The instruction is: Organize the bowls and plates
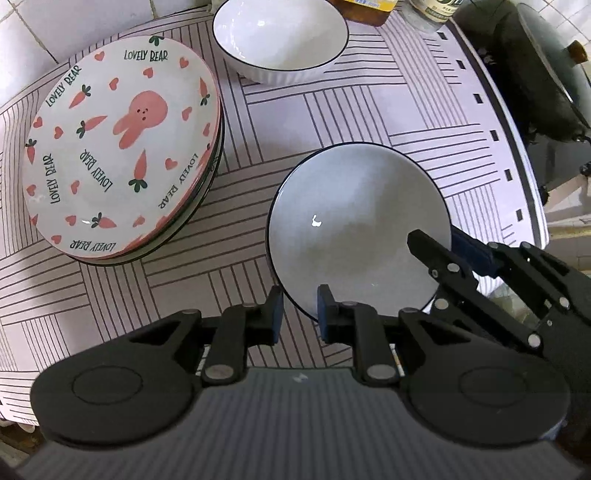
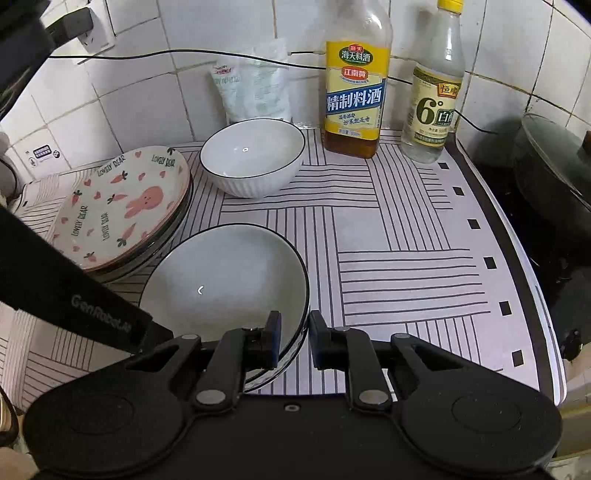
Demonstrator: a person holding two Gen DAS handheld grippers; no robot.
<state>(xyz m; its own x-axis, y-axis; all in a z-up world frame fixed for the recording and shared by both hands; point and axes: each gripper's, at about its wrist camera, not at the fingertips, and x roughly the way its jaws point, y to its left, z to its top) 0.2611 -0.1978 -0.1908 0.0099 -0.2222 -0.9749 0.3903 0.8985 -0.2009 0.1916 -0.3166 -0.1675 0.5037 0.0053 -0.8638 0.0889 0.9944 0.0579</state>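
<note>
Glazed white ceramic with a dark rim line: stiff, brittle, slick under rubber pads, and probably heavy enough to swing if pinched at one point only. Best taken at the rim, one pad inside the wall and one outside, with two grips set apart along the edge to stop it tipping.

Near bowl (image 1: 354, 221) sits straight ahead of the left gripper (image 1: 300, 314), with its nearest edge running between the two pads. Jaws narrow, one pad inside and one outside, apparently pinching the rim. Same rim caught further round by the right gripper (image 2: 295, 332), again nearly closed, inner pad in the hollow and outer pad against the wall. Cannot tell whether the base rests on the striped cloth (image 1: 332, 110) or hangs just above it.

Far bowl (image 1: 280, 33) stands empty, well ahead of both grippers. Plate stack (image 1: 122, 147) lies ahead and to the left, near but apart from the held bowl. Risks chipping on any hard contact between the glazed pieces.
</note>
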